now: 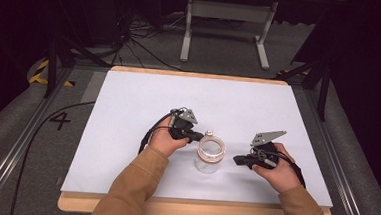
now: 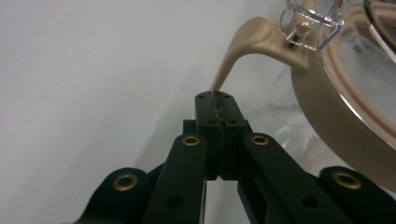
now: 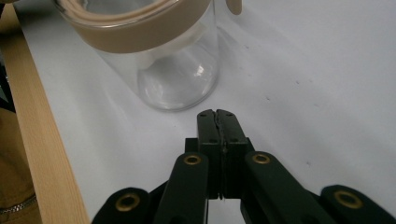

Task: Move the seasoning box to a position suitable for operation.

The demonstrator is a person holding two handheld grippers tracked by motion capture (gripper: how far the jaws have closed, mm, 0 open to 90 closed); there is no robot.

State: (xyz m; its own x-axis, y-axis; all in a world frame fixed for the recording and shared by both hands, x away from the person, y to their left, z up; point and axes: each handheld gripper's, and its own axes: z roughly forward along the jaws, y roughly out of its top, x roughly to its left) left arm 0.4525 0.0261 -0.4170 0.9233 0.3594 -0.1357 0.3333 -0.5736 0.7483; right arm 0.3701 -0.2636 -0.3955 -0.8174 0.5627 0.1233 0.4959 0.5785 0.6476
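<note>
Jar [image 1: 209, 155] tab [image 2: 233, 58] in left tool [image 2: 218, 96]

in the left gripper view the end of the tan tab [image 2: 238, 46] disappears between the closed jaws of the left gripper [image 2: 219, 95], and the jar [image 2: 345, 116] beyond them runs off the right and top edges. in the right gripper view the jar's rim [image 3: 140, 32] ahead of the right gripper [image 3: 217, 113] is cut by the top edge. in the high view the clasp [image 1: 208, 133] near the left fingertips is too small to make out.
</note>
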